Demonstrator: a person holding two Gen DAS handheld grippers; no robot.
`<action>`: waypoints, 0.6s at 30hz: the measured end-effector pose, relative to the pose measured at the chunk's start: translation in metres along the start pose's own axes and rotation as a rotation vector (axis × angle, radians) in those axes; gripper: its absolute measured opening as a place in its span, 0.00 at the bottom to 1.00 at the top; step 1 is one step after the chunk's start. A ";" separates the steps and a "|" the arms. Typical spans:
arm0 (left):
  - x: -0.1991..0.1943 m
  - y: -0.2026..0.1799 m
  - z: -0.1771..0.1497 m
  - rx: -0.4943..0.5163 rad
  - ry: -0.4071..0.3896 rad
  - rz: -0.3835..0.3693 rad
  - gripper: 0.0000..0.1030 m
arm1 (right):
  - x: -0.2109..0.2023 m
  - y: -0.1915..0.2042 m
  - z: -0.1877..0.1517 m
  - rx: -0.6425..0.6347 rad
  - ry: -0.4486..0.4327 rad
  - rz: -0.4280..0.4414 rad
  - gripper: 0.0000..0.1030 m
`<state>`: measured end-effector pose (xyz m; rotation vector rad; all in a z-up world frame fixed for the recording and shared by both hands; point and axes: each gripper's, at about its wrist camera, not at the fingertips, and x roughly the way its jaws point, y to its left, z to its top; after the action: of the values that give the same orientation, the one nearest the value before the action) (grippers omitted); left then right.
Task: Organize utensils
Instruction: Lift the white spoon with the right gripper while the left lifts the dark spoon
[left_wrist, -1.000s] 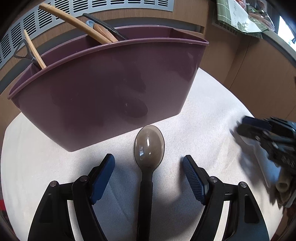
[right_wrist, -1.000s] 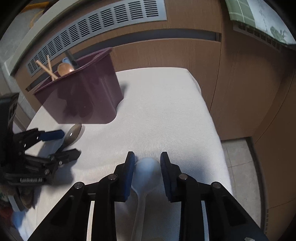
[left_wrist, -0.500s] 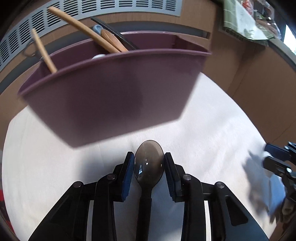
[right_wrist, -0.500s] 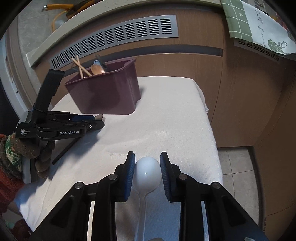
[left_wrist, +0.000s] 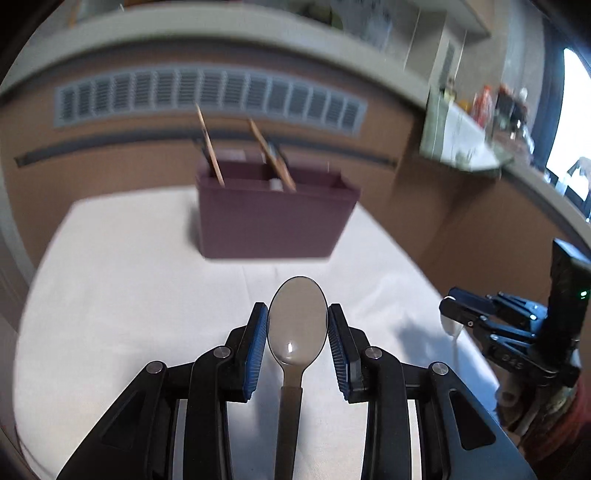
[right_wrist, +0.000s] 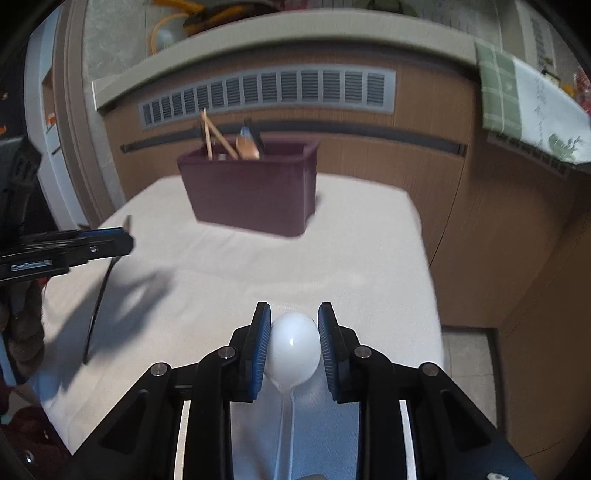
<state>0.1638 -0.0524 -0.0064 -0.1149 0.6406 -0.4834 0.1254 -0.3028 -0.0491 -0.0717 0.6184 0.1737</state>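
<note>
The left tool (left_wrist: 297, 328) clamps a smoky translucent spoon (left_wrist: 297, 321); the right tool (right_wrist: 293, 338), jaws closing, grips a white spoon (right_wrist: 292, 350). Ahead of both stands the maroon caddy (left_wrist: 273, 225).

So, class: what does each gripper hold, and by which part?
Left gripper: grey spoon, held by its bowl. Right gripper, closing: white spoon, also by its bowl.
</note>
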 end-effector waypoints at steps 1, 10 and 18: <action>-0.006 0.002 0.006 0.003 -0.019 0.002 0.33 | -0.004 0.001 0.002 -0.001 -0.020 -0.012 0.22; -0.037 0.010 0.020 -0.014 -0.105 0.000 0.33 | -0.023 0.013 0.025 0.014 -0.114 -0.005 0.12; -0.036 0.017 0.017 -0.037 -0.100 0.004 0.33 | -0.016 0.017 0.032 -0.023 -0.085 0.040 0.09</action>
<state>0.1555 -0.0216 0.0232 -0.1713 0.5520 -0.4590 0.1281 -0.2848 -0.0137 -0.0735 0.5333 0.2214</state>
